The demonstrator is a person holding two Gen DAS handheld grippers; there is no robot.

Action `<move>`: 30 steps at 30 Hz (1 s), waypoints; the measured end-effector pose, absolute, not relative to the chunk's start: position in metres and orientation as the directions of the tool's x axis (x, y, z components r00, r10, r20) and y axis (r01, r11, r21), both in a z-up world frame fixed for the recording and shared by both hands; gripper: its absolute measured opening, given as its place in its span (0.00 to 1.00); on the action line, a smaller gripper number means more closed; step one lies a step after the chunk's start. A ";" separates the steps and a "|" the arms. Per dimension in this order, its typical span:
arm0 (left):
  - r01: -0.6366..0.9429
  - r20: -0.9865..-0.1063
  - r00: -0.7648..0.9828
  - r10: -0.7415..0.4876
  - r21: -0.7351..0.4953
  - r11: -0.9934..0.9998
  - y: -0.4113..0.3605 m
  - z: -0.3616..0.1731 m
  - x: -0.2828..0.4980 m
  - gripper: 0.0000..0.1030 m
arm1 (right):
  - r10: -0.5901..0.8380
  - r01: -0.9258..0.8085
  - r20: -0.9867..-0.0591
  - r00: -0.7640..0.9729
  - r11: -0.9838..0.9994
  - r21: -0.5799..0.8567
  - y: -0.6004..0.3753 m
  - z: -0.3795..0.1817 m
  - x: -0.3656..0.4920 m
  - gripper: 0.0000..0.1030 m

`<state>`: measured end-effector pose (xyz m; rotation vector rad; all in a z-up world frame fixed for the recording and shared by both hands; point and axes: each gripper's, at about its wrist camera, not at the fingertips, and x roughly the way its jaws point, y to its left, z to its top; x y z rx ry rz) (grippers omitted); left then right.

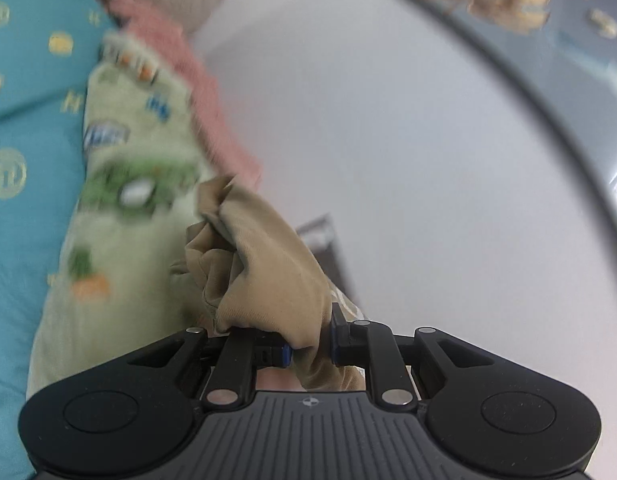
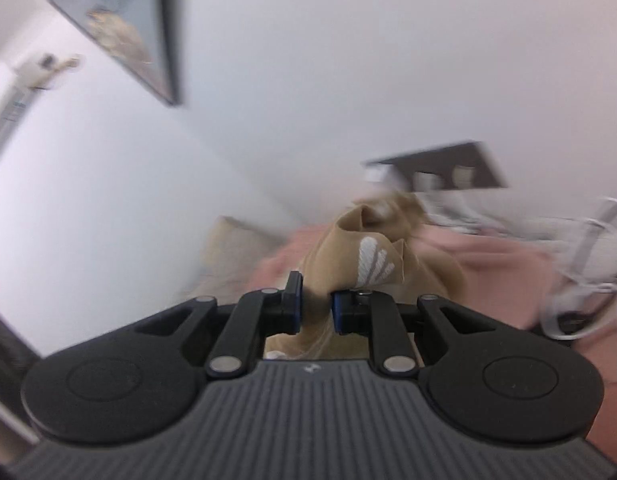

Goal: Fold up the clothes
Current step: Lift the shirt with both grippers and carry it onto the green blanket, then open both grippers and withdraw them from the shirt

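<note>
White wall fills both blurred views; nearest, the left claw and right claw each pinch a bunch of the tan garment, held aloft. Bunched grips may slip, dropping it onto the bed's pink blanket beyond.

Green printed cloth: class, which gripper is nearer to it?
Left. The left gripper, shut on the tan garment, is just beside the green printed cloth; the right gripper holds the garment with that cloth out of its view.

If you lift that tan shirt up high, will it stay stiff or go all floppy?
Probably floppy: the tan shirt bunches into soft folds between the left gripper. It likely droops from the right gripper too. It seems light.
</note>
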<state>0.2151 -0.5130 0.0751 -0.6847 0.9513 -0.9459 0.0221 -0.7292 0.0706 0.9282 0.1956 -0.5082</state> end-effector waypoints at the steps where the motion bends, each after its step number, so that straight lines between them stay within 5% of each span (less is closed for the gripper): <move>1: 0.371 -0.380 0.250 -0.890 -0.812 0.451 -0.511 0.061 0.208 0.18 | -0.336 0.538 -0.422 0.842 0.477 0.695 -0.733 0.051 0.018 0.17; 10: 0.488 -0.520 0.196 -0.831 -0.684 0.543 -0.492 -0.041 0.154 0.27 | -0.286 0.632 -0.570 0.770 0.465 0.620 -0.710 -0.047 -0.023 0.19; 15: 0.568 -0.555 0.207 -0.805 -0.602 0.561 -0.487 0.004 0.142 0.74 | -0.293 0.671 -0.610 0.737 0.428 0.605 -0.706 -0.031 -0.027 0.19; 20: 0.671 -0.542 0.294 -0.787 -0.469 0.574 -0.468 0.053 0.113 0.96 | -0.321 0.674 -0.600 0.733 0.462 0.576 -0.686 0.002 -0.052 0.22; 21: 0.691 -0.530 0.317 -0.786 -0.439 0.574 -0.462 0.064 0.105 1.00 | -0.325 0.658 -0.580 0.747 0.487 0.574 -0.679 0.011 -0.059 0.31; 24: 0.749 -0.495 0.372 -0.785 -0.340 0.569 -0.439 0.097 0.080 1.00 | -0.369 0.614 -0.497 0.785 0.568 0.549 -0.656 0.044 -0.078 0.93; 30: 0.771 -0.426 0.475 -0.770 -0.220 0.597 -0.377 0.158 0.033 1.00 | -0.403 0.570 -0.419 0.813 0.697 0.435 -0.600 0.096 -0.105 0.96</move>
